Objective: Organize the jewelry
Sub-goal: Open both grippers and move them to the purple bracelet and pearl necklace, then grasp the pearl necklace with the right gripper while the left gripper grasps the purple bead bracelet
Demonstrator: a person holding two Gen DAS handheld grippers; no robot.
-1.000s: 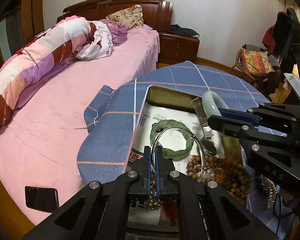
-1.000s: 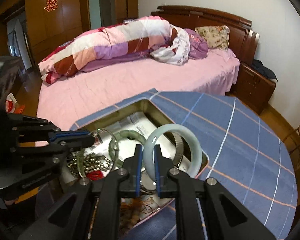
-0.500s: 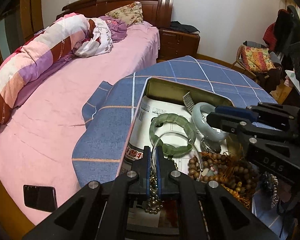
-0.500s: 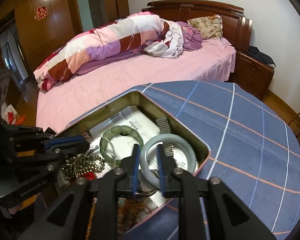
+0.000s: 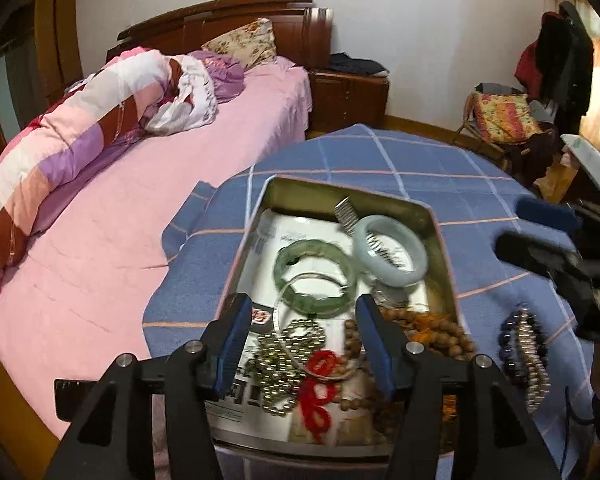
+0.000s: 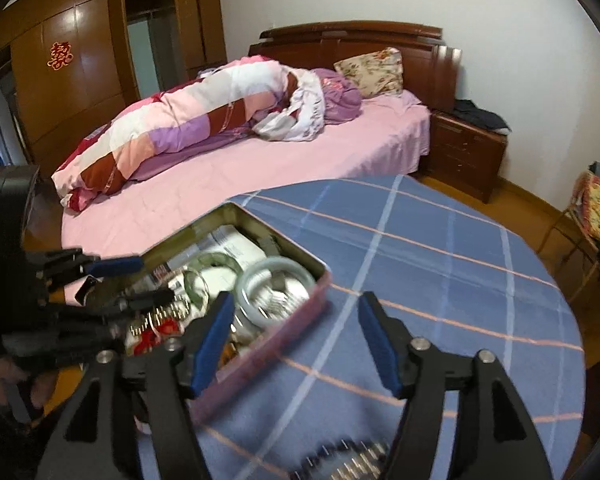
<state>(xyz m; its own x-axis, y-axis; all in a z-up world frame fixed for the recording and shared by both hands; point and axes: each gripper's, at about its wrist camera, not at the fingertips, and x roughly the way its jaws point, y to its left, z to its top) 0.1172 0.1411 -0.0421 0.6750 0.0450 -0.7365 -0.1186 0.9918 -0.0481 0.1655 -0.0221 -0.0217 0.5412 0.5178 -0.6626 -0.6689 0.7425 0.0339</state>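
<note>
An open metal tin (image 5: 440,232) (image 6: 320,280) sits on the blue checked table. In it lie a pale jade bangle (image 5: 392,254) (image 6: 276,280), a green bangle (image 5: 314,276), a thin silver ring bangle, a metal bead chain (image 5: 288,356), a red cord (image 5: 320,384) and wooden beads (image 5: 420,328). My left gripper (image 5: 300,344) is open and empty over the tin's near end. My right gripper (image 6: 296,340) is open and empty above the tablecloth beside the tin. It also shows in the left wrist view (image 5: 540,248).
A dark bead and metal bracelet pile (image 5: 524,352) (image 6: 348,468) lies on the table (image 6: 440,260) right of the tin. A pink bed with a rolled quilt (image 5: 100,128) lies behind. A chair with cushions (image 5: 504,116) stands at the far right.
Both grippers have opened. The left let go of the bead chain and silver bangle into the tin. The right dropped the pale bangle in the tin and drew back right.
</note>
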